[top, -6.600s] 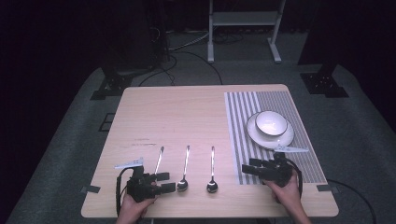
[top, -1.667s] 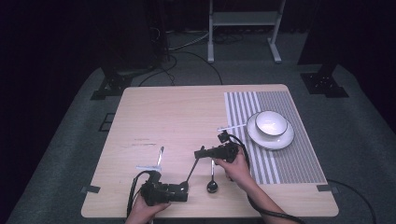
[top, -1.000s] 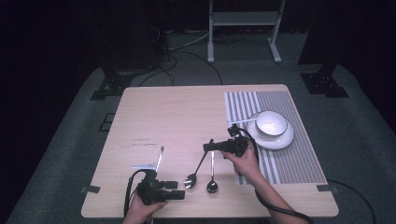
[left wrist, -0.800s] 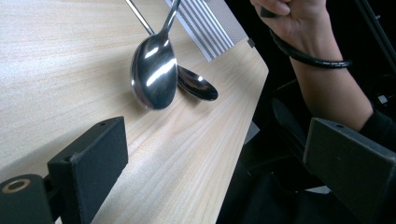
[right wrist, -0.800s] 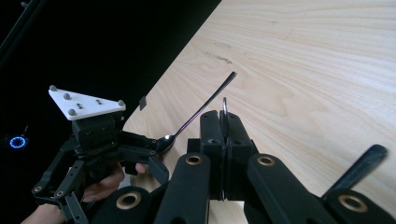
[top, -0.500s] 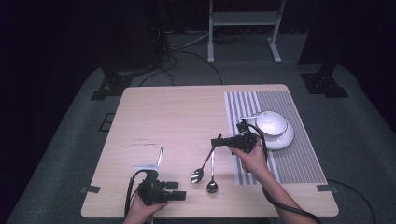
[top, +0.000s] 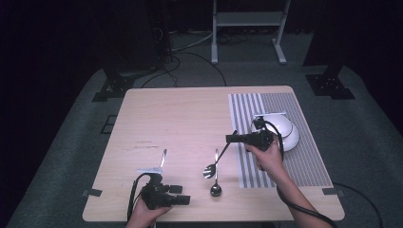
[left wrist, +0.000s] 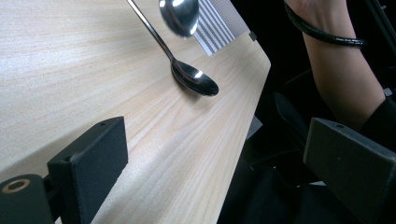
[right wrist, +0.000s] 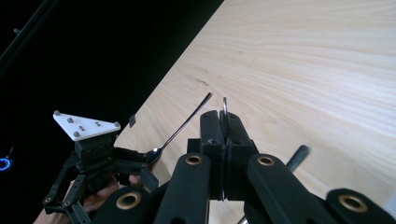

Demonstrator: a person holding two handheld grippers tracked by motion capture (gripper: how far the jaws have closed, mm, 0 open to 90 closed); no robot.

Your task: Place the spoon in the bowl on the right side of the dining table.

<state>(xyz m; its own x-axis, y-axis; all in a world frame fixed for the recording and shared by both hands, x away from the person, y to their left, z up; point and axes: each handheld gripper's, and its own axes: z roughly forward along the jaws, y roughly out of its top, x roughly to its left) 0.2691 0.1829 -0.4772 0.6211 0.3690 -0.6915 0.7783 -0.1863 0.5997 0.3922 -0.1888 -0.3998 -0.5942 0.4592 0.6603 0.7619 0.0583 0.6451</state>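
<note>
Three spoons are in play, and the one that matters hangs in the air: the right gripper [top: 233,138] is clenched on the handle end of a spoon [top: 215,163], whose shaft slants down and left to a bowl hovering just above the wood. In the right gripper view the jaws stand pressed together with the thin metal handle [right wrist: 224,106] caught edgewise between them. A second spoon [top: 216,176] lies flat on the table [top: 190,114] directly under the lifted one, handle pointing far, bowl near. A third spoon [top: 163,158] rests further left, just beyond the left gripper [top: 180,194].

The left gripper sits at the near edge with its jaws spread and nothing between them; its own view shows the two pads [left wrist: 93,154] wide apart over bare wood, the lying spoon [left wrist: 194,79] ahead of them.

What the next move turns on, as I judge it: the bowl [top: 280,130] on the striped mat [top: 304,161] lies to the right of the held spoon, just behind the right hand, while the spoon's long axis points away from it, down toward the left. The right hand is far nearer than the left, so it would carry the spoon rightward and swing the bowl end round over the rim.
</note>
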